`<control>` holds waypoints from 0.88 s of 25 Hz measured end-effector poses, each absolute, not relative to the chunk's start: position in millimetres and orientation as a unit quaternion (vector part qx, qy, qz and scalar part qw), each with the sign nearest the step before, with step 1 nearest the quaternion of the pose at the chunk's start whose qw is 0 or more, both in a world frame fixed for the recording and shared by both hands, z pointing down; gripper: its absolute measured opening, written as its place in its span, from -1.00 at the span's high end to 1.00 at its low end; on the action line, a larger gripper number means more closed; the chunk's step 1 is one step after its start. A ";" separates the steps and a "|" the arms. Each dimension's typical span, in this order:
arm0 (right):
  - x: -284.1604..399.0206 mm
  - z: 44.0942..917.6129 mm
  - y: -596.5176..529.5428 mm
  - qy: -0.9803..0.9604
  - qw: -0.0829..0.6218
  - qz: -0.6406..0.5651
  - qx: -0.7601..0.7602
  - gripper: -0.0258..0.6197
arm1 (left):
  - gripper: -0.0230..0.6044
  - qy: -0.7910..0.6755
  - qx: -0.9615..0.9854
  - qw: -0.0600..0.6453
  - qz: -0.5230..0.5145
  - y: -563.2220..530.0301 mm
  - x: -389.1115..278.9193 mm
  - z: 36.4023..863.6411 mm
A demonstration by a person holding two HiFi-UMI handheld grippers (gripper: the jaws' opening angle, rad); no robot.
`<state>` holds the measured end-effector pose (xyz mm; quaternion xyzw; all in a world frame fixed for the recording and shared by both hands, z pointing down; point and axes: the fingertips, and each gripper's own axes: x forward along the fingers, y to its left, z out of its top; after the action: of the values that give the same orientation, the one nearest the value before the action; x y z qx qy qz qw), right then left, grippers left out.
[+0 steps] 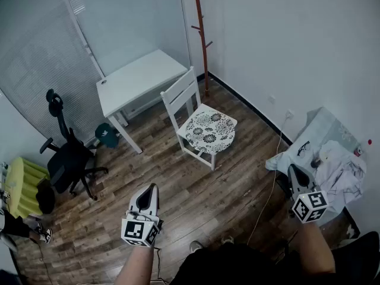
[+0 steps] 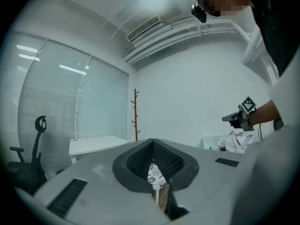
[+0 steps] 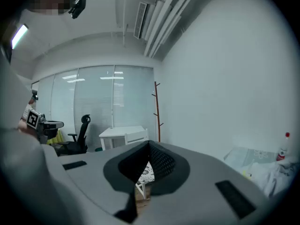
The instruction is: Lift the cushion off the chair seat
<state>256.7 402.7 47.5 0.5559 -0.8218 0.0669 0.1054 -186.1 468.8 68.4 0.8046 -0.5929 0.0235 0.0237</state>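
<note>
cushion (image 1: 211,130) lies flat on the seat of the white chair (image 1: 181,94), patterned face up, with dark flower rounds printed on a white ground. its back edge sits by the chair's slatted backrest, toward the white desk (image 1: 139,76). its rounded front edge faces the lower right of the head view. it looks about as wide as it is deep, so i cannot tell a long axis.

the left gripper (image 1: 153,187) is held over the wooden floor (image 1: 196,189), well apart from the chair, and its fingers are closed together with nothing between them. the right gripper (image 1: 292,170) is off to the right, near a cloth-covered surface (image 1: 323,129) with crumpled white fabric on it. its fingers are closed too and hold nothing. in both gripper views a bit of the cushion shows far ahead, past the fingertips.

the cube (image 1: 138,231) on the left gripper carries black-and-white square markers, which are patterns and not letters. the cube on the right gripper carries the same.
</note>
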 end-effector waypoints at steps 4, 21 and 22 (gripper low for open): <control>268.2 51.7 393.2 -0.825 0.100 0.071 0.552 0.90 | 0.92 -0.595 0.803 0.019 0.019 457.6 -169.9 63.6; 303.3 70.6 340.4 -0.854 0.080 0.105 0.503 0.90 | 0.92 -0.587 0.809 -0.002 -0.020 431.8 -96.7 37.0; 301.7 71.7 335.5 -0.855 0.080 0.106 0.502 0.90 | 0.92 -0.589 0.808 -0.003 -0.016 426.9 -98.2 39.2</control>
<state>301.7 335.5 71.7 0.5019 -0.8547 0.1055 0.0802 -98.2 426.9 39.2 0.8076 -0.5895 -0.0161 -0.0034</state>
